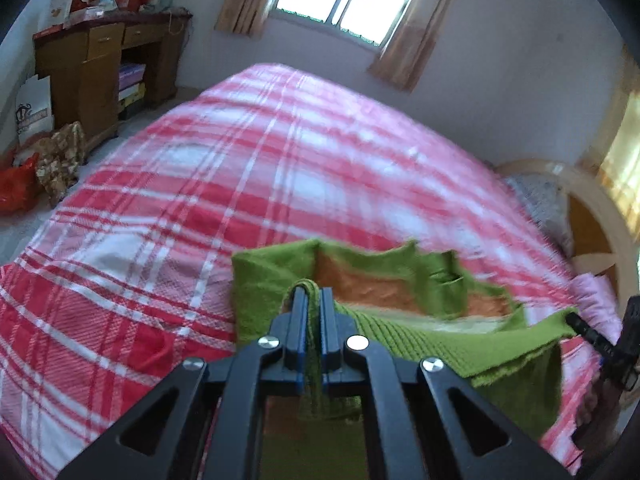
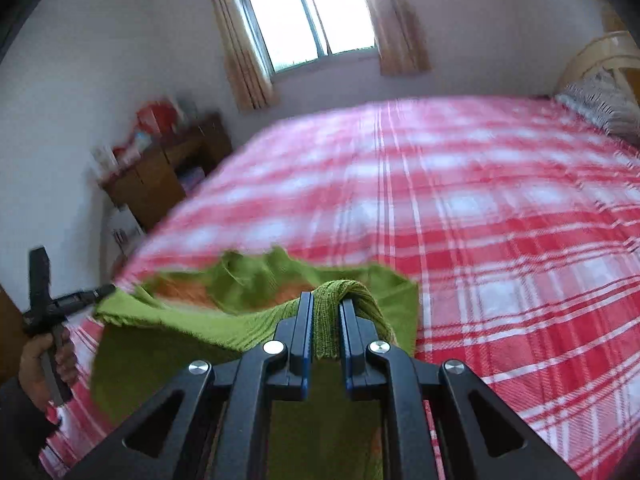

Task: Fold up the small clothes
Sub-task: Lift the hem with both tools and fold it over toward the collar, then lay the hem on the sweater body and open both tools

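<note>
A small green knit garment (image 1: 440,340) with an orange inside lies partly on the red plaid bed (image 1: 240,184). My left gripper (image 1: 314,294) is shut on one green edge and holds it lifted. My right gripper (image 2: 326,300) is shut on another bunched green edge of the same garment (image 2: 200,328). The cloth stretches between the two grippers, its near part raised over the far part. The right gripper also shows at the right edge of the left wrist view (image 1: 576,322), and the left gripper at the left edge of the right wrist view (image 2: 106,290).
A wooden desk (image 1: 100,64) with clutter on top stands at the far left by the wall. Red bags (image 1: 20,188) lie on the floor beside the bed. A pillow (image 2: 600,104) and wooden headboard (image 1: 592,200) are at the bed's right end. A window (image 2: 304,12) is behind.
</note>
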